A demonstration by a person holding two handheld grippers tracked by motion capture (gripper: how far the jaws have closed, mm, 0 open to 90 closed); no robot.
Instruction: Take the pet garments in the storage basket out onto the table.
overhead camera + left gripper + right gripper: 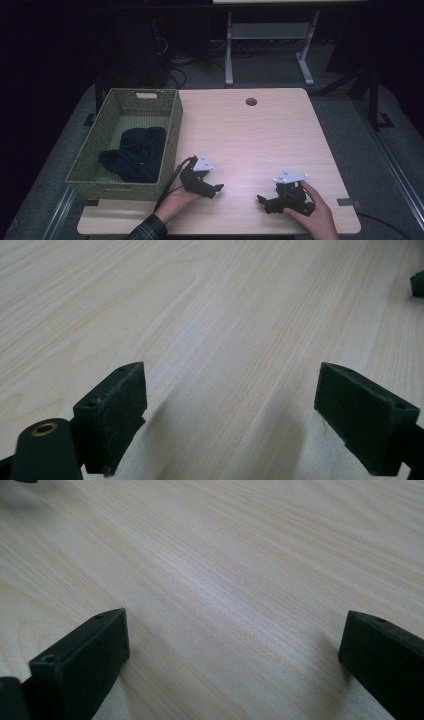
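Pale wood table [260, 130] sits under my tools. My left gripper [216, 188] at 7 o'clock and right gripper [262, 201] at 5 o'clock both gape wide, gripping nothing. At 9 o'clock, dark cloth [136, 152] lies inside the green basket [172, 130].

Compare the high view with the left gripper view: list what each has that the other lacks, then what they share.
High view alone: a woven basket at the table's left edge with dark cloth inside, the round hole near the far edge, both hands, the floor. Left gripper view alone: the wood grain up close, and the left gripper open, nothing between its fingers. Shared: the light wooden table and both grippers.
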